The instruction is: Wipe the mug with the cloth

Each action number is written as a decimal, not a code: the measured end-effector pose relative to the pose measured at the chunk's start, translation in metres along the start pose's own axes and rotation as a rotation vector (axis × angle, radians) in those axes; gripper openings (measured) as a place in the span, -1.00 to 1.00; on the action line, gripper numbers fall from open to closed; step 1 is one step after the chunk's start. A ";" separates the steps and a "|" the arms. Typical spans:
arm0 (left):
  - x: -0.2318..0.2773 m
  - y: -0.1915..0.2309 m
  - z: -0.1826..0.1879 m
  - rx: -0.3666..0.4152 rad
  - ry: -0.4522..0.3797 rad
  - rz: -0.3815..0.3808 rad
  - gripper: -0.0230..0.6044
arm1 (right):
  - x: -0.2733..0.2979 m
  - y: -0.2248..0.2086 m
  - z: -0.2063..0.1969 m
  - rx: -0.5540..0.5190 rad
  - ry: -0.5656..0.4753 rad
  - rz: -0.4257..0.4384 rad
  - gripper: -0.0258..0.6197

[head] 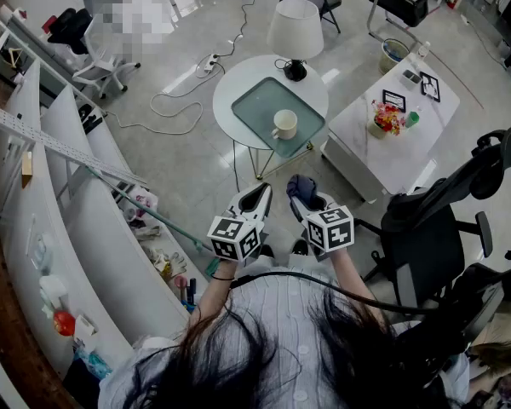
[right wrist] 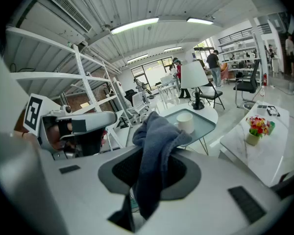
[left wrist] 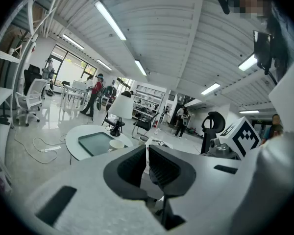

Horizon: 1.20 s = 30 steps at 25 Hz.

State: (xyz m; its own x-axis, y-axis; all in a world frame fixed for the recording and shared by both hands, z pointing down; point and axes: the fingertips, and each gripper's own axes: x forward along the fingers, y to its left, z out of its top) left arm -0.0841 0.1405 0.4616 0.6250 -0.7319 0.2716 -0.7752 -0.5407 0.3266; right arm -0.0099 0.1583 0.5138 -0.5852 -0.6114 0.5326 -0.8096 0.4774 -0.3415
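A cream mug stands on a green glass tray on the round white table; it also shows as the mug and the mug. My right gripper is shut on a dark blue cloth that bunches above the jaws and hangs down between them. My left gripper is shut with nothing in it, its jaws nearly touching. Both grippers are held side by side over the floor, well short of the table.
A white table lamp stands at the round table's far edge. A white marble table with a flower pot is to the right. A black office chair is close on my right, white shelving on my left, cables on the floor.
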 end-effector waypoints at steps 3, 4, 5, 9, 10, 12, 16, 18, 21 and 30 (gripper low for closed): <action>0.005 -0.001 0.000 -0.003 0.002 0.005 -0.85 | -0.001 -0.005 0.001 0.000 0.002 0.003 -0.63; 0.007 -0.002 0.000 -0.005 -0.002 0.005 -0.85 | -0.002 -0.007 0.001 -0.001 0.003 0.003 -0.63; 0.009 -0.003 0.001 -0.010 -0.008 0.003 -0.85 | -0.002 -0.009 0.000 -0.002 0.004 0.002 -0.63; 0.018 -0.007 0.001 -0.035 -0.022 0.001 -0.85 | -0.006 -0.018 -0.002 0.000 0.011 0.009 -0.63; 0.020 -0.009 0.000 -0.036 -0.021 0.003 -0.85 | -0.006 -0.020 -0.002 0.006 0.009 0.013 -0.63; 0.024 -0.011 -0.002 -0.032 -0.016 0.008 -0.85 | -0.007 -0.024 -0.003 0.022 0.001 0.024 -0.63; 0.029 -0.014 -0.007 -0.039 -0.017 0.028 -0.85 | -0.009 -0.032 -0.005 0.028 0.003 0.042 -0.63; 0.032 -0.015 -0.009 -0.047 -0.018 0.040 -0.85 | -0.010 -0.035 -0.006 0.028 0.007 0.052 -0.63; 0.035 -0.018 -0.014 -0.060 -0.019 0.056 -0.85 | -0.012 -0.040 -0.011 0.028 0.020 0.068 -0.63; 0.042 -0.020 -0.021 -0.048 0.023 0.094 -0.85 | -0.011 -0.051 -0.023 0.073 0.050 0.097 -0.63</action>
State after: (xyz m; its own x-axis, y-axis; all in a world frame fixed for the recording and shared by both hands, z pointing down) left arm -0.0408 0.1293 0.4857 0.5518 -0.7685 0.3237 -0.8257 -0.4492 0.3411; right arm 0.0384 0.1549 0.5433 -0.6595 -0.5312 0.5318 -0.7514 0.4845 -0.4479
